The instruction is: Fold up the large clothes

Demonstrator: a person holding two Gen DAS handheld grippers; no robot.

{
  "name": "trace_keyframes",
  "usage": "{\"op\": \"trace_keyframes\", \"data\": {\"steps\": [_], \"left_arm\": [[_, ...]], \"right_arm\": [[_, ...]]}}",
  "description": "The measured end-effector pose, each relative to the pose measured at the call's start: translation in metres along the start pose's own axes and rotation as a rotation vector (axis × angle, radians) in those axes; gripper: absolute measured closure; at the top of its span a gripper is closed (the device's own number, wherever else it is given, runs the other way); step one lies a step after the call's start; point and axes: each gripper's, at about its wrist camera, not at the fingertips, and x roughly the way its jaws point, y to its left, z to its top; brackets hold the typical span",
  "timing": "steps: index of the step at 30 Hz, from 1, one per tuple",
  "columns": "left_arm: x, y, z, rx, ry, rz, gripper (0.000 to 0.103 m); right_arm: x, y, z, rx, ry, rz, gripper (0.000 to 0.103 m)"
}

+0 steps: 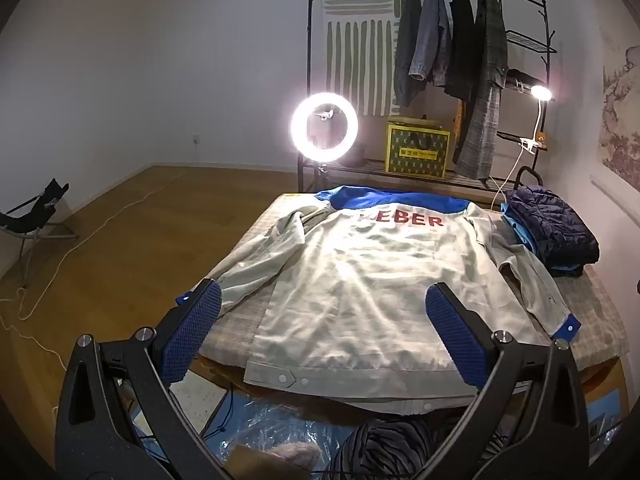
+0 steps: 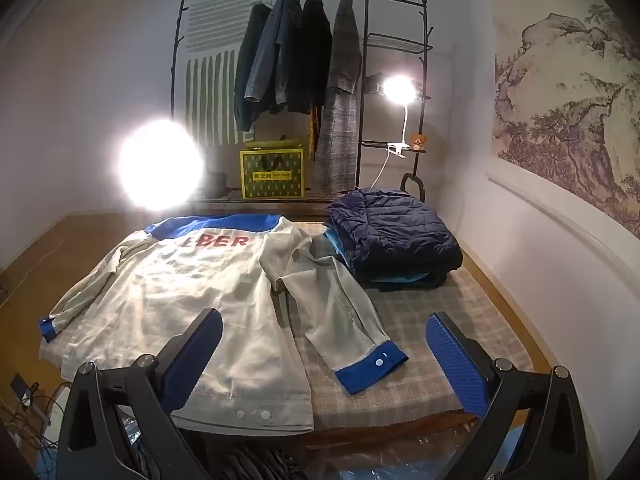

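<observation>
A pale grey jacket (image 1: 360,280) with a blue yoke, blue cuffs and red letters lies back-up and spread flat on the checked table (image 1: 596,320). It also shows in the right wrist view (image 2: 192,300). Its right sleeve (image 2: 340,312) lies bent beside the body, its blue cuff (image 2: 370,366) near the front edge. Its left sleeve (image 1: 256,264) runs down the left side. My left gripper (image 1: 324,332) is open and empty above the jacket's hem. My right gripper (image 2: 324,352) is open and empty above the hem and the right cuff.
A stack of folded clothes topped by a dark blue puffer jacket (image 2: 392,236) sits at the table's back right. A ring light (image 1: 324,124), a clothes rack (image 1: 448,52) with hanging coats, a yellow box (image 1: 416,150) and a clip lamp (image 2: 398,88) stand behind. A cable (image 1: 80,240) crosses the floor.
</observation>
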Motion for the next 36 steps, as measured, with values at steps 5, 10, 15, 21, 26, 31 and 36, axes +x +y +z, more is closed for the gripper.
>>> {"op": "trace_keyframes", "data": {"steps": [5,10,15,21,26,31,36], "left_arm": [[0.0005,-0.0002,0.0005,0.002,0.004,0.003,0.000],[0.0004,0.0035,-0.0029,-0.001,-0.010,0.007,0.000],[-0.0007,0.0069,0.0010,-0.011,-0.012,0.003,0.000],[-0.0024,0.0053,0.0010,-0.007,-0.017,0.003,0.000],[-0.0035,0.0049,0.0021,-0.007,-0.016,0.003,0.000],[-0.0034,0.0042,0.0009,-0.006,-0.020,0.006,0.000],[-0.0023,0.0064,0.0007,-0.006,-0.020,0.005,0.000]], "right_arm": [[-0.0019,-0.0007,-0.0001,0.006,-0.008,0.006,0.000],[-0.0017,0.0003,-0.0004,0.004,-0.008,0.003,0.000],[-0.0063,-0.0017,0.0021,0.004,-0.009,-0.003,0.000],[-0.0052,0.0008,0.0006,0.002,-0.012,-0.004,0.000],[-0.0078,-0.0008,0.0018,0.001,-0.013,-0.004,0.000],[-0.0077,0.0042,0.0047,-0.004,-0.009,-0.005,0.000],[-0.0072,0.0049,0.0047,-0.005,-0.009,-0.007,0.000]]}}
